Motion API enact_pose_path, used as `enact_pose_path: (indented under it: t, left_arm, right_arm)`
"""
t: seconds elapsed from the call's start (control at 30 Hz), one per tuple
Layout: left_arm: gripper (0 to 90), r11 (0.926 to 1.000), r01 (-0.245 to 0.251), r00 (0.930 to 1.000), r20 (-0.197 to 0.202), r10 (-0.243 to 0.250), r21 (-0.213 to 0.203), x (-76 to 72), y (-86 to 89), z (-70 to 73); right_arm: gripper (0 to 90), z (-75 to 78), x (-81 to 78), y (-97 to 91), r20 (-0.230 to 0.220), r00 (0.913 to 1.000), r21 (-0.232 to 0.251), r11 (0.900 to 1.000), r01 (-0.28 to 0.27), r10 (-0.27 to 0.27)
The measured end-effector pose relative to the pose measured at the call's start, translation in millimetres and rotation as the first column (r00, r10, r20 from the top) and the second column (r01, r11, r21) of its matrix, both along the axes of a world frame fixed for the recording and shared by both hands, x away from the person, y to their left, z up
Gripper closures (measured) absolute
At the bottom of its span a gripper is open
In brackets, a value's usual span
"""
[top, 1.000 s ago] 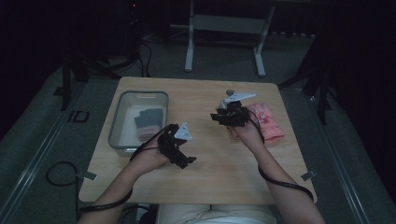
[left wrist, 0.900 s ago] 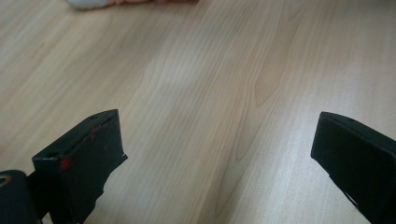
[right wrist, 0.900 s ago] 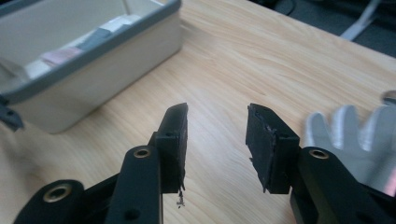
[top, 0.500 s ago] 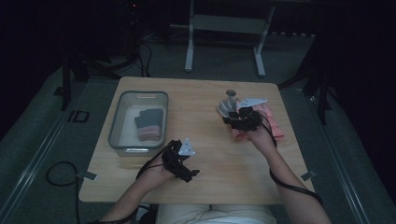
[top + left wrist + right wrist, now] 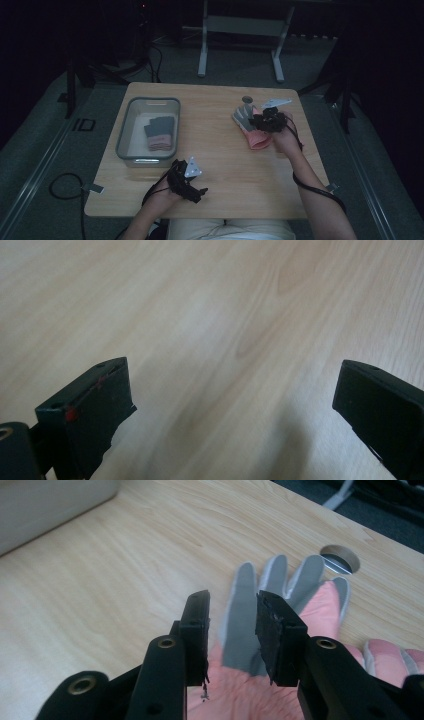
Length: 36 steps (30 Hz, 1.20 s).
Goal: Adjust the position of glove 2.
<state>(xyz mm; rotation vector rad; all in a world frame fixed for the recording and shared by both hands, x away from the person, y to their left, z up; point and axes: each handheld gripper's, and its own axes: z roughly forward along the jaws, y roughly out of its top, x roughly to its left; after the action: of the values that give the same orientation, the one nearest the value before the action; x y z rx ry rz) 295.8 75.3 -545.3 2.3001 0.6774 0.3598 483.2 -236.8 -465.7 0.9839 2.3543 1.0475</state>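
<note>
I am working at a light wooden bench (image 5: 220,150), my forearms coming in over its near edge. Toward the left edge a grey plastic tub (image 5: 148,131) is sitting, and folded gloves (image 5: 160,134) are lying inside it, dark grey cuffs above pink.

Near the right edge, toward the far right corner, a pink glove with grey fingers (image 5: 250,131) is lying flat on the wood, its fingertips pointing toward a round cable hole (image 5: 247,100) in the bench. In the right gripper view the glove (image 5: 280,630) is lying straight ahead of my jaws, with the hole (image 5: 340,559) just beyond its fingertips and a second pink glove (image 5: 395,661) beside it at the right.

My right hand-held gripper (image 5: 261,122) is hovering low over that glove. Its jaws have just been closing and are now standing narrowly apart with one grey glove finger showing between them (image 5: 232,630); I cannot tell whether the pads are pressing on the fabric.

My left hand-held gripper (image 5: 192,189) is resting low near the near edge of the bench, left of the middle. In the left gripper view its jaws are standing wide apart (image 5: 235,410) over bare wood, gripping nothing.
</note>
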Motion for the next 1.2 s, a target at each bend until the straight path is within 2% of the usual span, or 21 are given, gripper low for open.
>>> enact_pose_path:
  t: [0.03,0.07,0.17,0.27,0.37,0.43,0.5,0.63,0.73,0.8,0.83,1.0,1.1,1.2]
  left_arm:
    - [2.2,0.9999,0.011,0.9997,-0.020,-0.010,0.003,-0.8,0.1,-1.5]
    - [2.2,0.9999,0.011,0.9997,-0.022,-0.011,0.010,-1.6,0.2,-3.2]
    - [2.2,1.0000,0.005,0.9996,-0.027,-0.005,-0.001,-2.8,1.0,-6.8]
    - [2.2,0.9998,-0.006,0.9999,-0.008,0.007,0.018,-4.3,-0.4,-8.1]
    - [2.2,0.9999,-0.011,0.9999,-0.010,0.011,0.011,-5.9,0.0,-8.7]
    - [2.2,1.0000,-0.007,0.9999,-0.011,0.007,0.003,-6.4,0.7,-8.6]
    - [2.2,0.9999,-0.010,0.9997,-0.021,0.009,-0.007,-5.7,1.8,-8.6]
    - [2.2,1.0000,-0.002,0.9998,-0.022,0.002,-0.005,-5.5,2.6,-8.9]
    - [2.2,1.0000,0.001,0.9998,-0.022,-0.001,-0.007,-4.8,2.1,-9.6]
    - [2.2,1.0000,0.005,0.9998,-0.020,-0.005,-0.005,-4.9,1.5,-10.0]
    - [2.2,1.0000,0.007,0.9998,-0.020,-0.007,-0.003,-5.0,1.3,-10.0]
    - [2.2,1.0000,0.009,0.9999,-0.013,-0.009,-0.002,-5.5,0.7,-9.8]
    - [2.2,0.9999,0.011,0.9998,-0.014,-0.011,-0.009,-5.4,0.9,-9.4]
    - [2.2,0.9999,0.013,0.9998,-0.013,-0.013,-0.009,-5.6,0.7,-9.7]
  right_arm:
    - [67.6,-1.8,3.6,-0.1,-0.009,0.9999,0.000,1.0000,0.009,-0.009]
    - [67.5,-4.0,7.2,0.3,-0.016,0.9998,-0.002,0.9999,0.016,-0.016]
    - [67.2,-11.1,19.0,2.8,-0.035,0.9988,-0.018,0.9993,0.034,-0.034]
    - [64.8,-17.2,30.6,6.0,-0.039,0.9976,-0.041,0.9977,0.055,-0.056]
    - [62.0,-26.2,39.1,10.0,-0.048,0.9968,-0.071,0.9957,0.061,-0.064]
    - [59.9,-31.7,44.6,9.5,-0.063,0.9952,-0.071,0.9951,0.069,-0.074]
    - [57.6,-39.6,49.9,6.6,-0.097,0.9908,-0.070,0.9937,0.087,-0.094]
    - [57.9,-52.2,52.6,-1.4,-0.157,0.9838,-0.012,0.9962,0.086,-0.087]
    - [58.1,-59.2,51.8,0.7,-0.158,0.9855,-0.046,0.9974,0.056,-0.063]
    - [63.2,-63.9,49.4,6.4,-0.139,0.9888,-0.086,0.9954,0.042,-0.054]
    - [67.6,-65.6,49.0,8.3,-0.147,0.9880,-0.094,0.9949,0.036,-0.049]
    - [82.7,-67.0,50.2,9.0,-0.162,0.9834,-0.088,0.9938,0.068,-0.081]
    - [86.8,-65.4,45.9,8.4,-0.153,0.9836,-0.050,0.9948,0.089,-0.096]
    - [88.2,-56.6,41.0,6.6,-0.162,0.9783,0.012,0.9911,0.132,-0.129]
